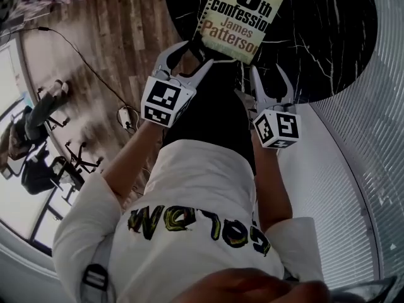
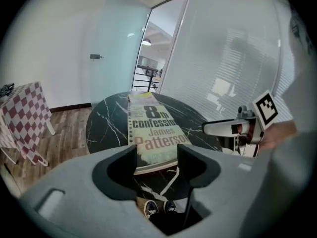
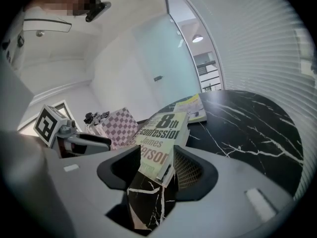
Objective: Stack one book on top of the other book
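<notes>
A paperback book with "8th confession" on its cover hangs tilted over the near edge of a round black marble table. My right gripper is shut on the book's near corner, one jaw on the cover and one on the page side. My left gripper stands open at the other near corner; the book's cover faces it flat and is wider than the gap. In the head view the left gripper and right gripper flank the near edge. A second, yellow-green book lies farther back on the table.
A checkered-cloth table stands on the wooden floor to the left. Chairs and a cable lie further off. A curved wall with blinds runs close on the right. My shoes show under the table edge.
</notes>
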